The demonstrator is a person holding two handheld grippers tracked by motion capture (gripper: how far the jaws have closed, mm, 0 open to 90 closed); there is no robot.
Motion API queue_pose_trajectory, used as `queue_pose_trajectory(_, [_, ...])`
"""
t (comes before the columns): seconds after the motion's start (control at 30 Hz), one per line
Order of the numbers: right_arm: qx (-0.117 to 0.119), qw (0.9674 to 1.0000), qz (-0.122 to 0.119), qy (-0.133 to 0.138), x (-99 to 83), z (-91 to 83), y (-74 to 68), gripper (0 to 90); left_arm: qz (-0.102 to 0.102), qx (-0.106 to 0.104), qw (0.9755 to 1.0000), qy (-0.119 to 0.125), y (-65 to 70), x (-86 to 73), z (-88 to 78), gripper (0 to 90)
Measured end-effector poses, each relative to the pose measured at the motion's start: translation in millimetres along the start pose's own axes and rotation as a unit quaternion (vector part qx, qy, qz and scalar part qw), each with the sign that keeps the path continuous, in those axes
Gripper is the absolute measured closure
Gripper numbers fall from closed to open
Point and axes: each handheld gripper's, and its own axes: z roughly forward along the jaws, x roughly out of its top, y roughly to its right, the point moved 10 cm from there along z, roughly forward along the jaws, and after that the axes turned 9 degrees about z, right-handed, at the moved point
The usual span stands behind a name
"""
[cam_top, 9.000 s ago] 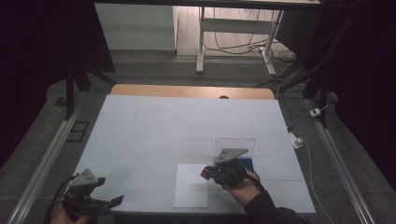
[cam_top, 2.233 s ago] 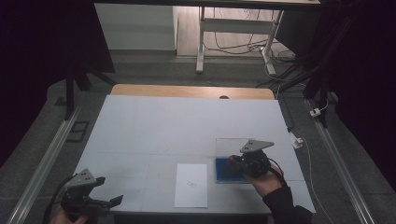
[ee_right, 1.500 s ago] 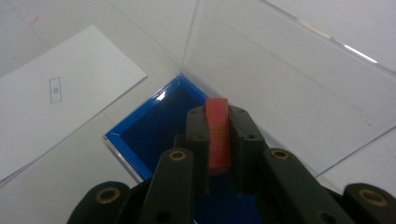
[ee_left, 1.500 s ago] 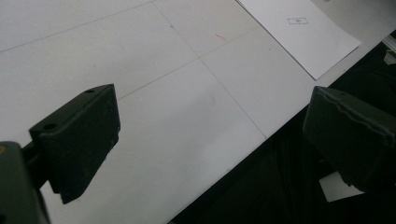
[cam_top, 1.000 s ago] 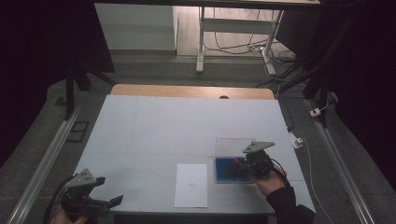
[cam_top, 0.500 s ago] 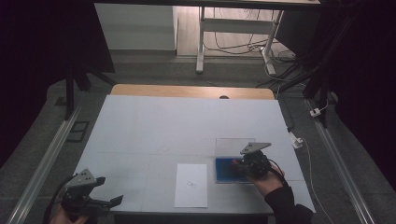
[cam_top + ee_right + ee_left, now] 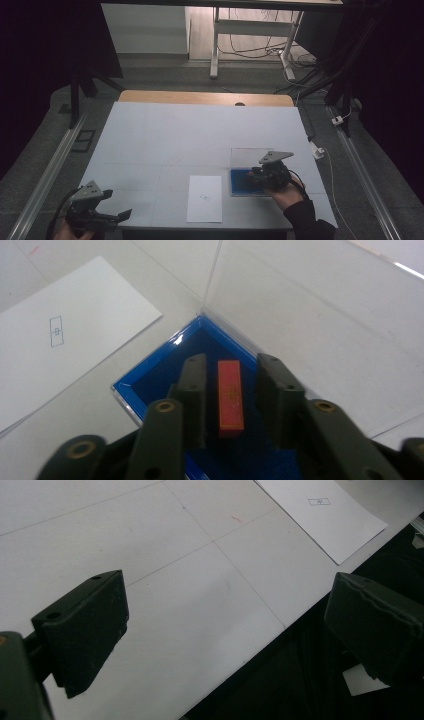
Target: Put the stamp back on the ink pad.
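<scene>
Right gripper (image 7: 231,390) narrowly parted, red block (image 7: 230,397) between jaws, inside blue tray (image 7: 150,371)

The left gripper (image 7: 107,216) sits low at the near left corner, held in a hand (image 7: 67,231), jaws spread wide and pointing right; the right gripper (image 7: 252,176) is held out by a dark-sleeved forearm (image 7: 307,225), jaws parted a little, aimed left and down
</scene>
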Motion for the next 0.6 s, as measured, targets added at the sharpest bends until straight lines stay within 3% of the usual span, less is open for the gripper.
queue_pose_trajectory(0.33, [0.006,0.9993,0.032,0.021,6.8,-4.0,-2.9,28.6,-0.001,-0.001,1.0000,0.001,0.0,0.0,-0.1,4.4])
queue_pose_trajectory(0.6, [0.011,0.9987,0.042,0.025,8.8,-7.4,-10.1,11.1,-0.001,-0.002,1.0000,0.002,-0.2,0.0,-0.5,4.4])
